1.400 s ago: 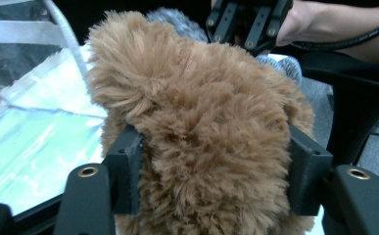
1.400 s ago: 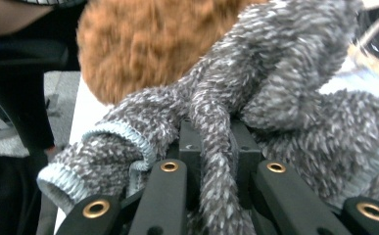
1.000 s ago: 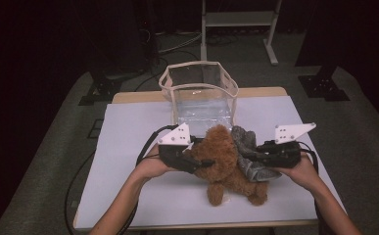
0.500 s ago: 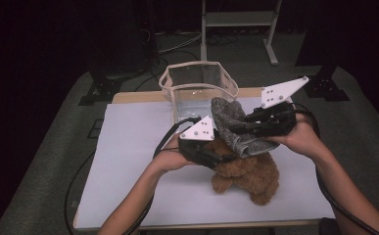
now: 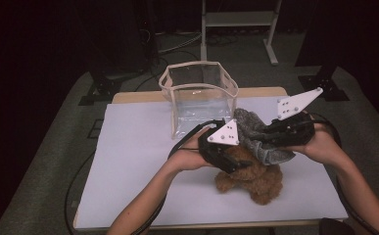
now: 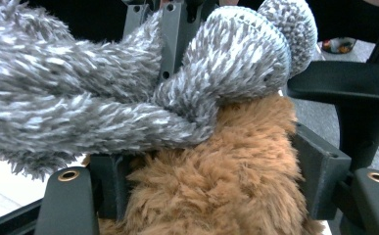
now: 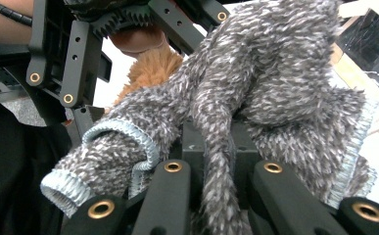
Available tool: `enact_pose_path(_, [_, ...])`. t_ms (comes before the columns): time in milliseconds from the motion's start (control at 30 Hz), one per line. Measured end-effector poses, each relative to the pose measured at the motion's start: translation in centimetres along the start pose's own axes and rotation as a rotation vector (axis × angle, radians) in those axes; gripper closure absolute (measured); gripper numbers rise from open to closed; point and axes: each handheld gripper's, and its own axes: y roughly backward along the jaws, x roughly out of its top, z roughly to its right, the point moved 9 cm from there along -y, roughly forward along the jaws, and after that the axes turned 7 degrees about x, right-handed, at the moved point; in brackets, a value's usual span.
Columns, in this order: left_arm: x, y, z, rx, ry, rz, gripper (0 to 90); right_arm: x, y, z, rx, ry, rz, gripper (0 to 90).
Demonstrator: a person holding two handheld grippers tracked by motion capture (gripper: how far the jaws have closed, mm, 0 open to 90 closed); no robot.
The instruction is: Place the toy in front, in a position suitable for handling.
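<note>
pulling the grey fuzzy garment (image 5: 263, 139) off the brown teddy bear (image 5: 250, 178) is the step i judge i'm in, and doing it well comes down to keeping the two grips honest. my right gripper (image 5: 275, 134) has its jaws clamped nearly closed on a pinch of the grey fabric, which i see bunched between them in the right gripper view (image 7: 211, 147), with a blue-trimmed sleeve (image 7: 104, 161) hanging loose to one side. my left gripper (image 5: 226, 156) sits on the bear, its jaws about half open either side of the brown fur (image 6: 216, 196); they have just been opening, with the bear between them, and whether the pads press on the fur i cannot tell. the bear lies on the white counter (image 5: 128, 161) toward its right front, and the garment is lifted above it, draped across its upper part, in front of the clear bag (image 5: 199, 95) that stands at the counter's back. i would re-seat the left jaws on the bear's body only, clear of any grey fabric, since in the left gripper view the garment (image 6: 104, 98) crowds right over the fur. then i'd draw the right hand up and away along the sleeve's line, slowly, watching that the bear's limb slides out rather than lifting the whole toy.
</note>
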Motion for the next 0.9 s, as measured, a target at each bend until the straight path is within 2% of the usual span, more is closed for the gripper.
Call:
enact_pose_path(100, [-0.4,0.1,-0.1,-0.006,0.007,0.002,35.9,0.0,-0.4,0.0,-0.012,0.019,-0.019,81.3])
enact_pose_path(233, [-0.1,0.4,-0.5,0.011,0.037,0.031,38.5,1.6,-0.5,-0.6,-0.002,0.054,0.022,81.1])
enact_pose_path(300, [0.2,0.4,-0.6,0.017,0.042,0.04,38.3,2.5,-0.7,-1.1,0.027,0.063,0.048,81.0])
enact_pose_path(367, [0.0,0.4,-0.6,0.023,0.039,0.031,37.2,2.6,-1.1,-1.1,0.017,0.075,0.02,81.1])
enact_pose_path(533, [-0.6,-0.3,-0.5,0.021,0.044,-0.001,28.7,0.9,-1.4,-0.4,0.012,0.056,-0.039,81.8])
enact_pose_path(633, [-0.8,-0.1,-0.6,0.024,0.043,-0.009,23.1,0.3,-1.5,-0.2,0.017,0.045,-0.055,82.2])
enact_pose_path(700, [-1.3,0.5,-0.7,0.039,0.046,-0.026,19.7,0.3,-1.9,0.0,0.026,0.043,-0.061,82.4])
enact_pose_path(767, [-2.2,1.6,-0.8,0.062,0.058,-0.015,17.5,0.3,-2.5,0.2,0.027,0.045,-0.077,82.4])
enact_pose_path(833, [-3.9,3.1,-1.0,0.081,0.076,-0.007,17.4,0.3,-3.2,0.2,0.034,0.042,-0.092,82.6])
enact_pose_path(900, [-6.2,4.1,-1.5,0.113,0.116,-0.029,16.6,0.2,-3.9,0.5,0.029,0.043,-0.104,82.6])
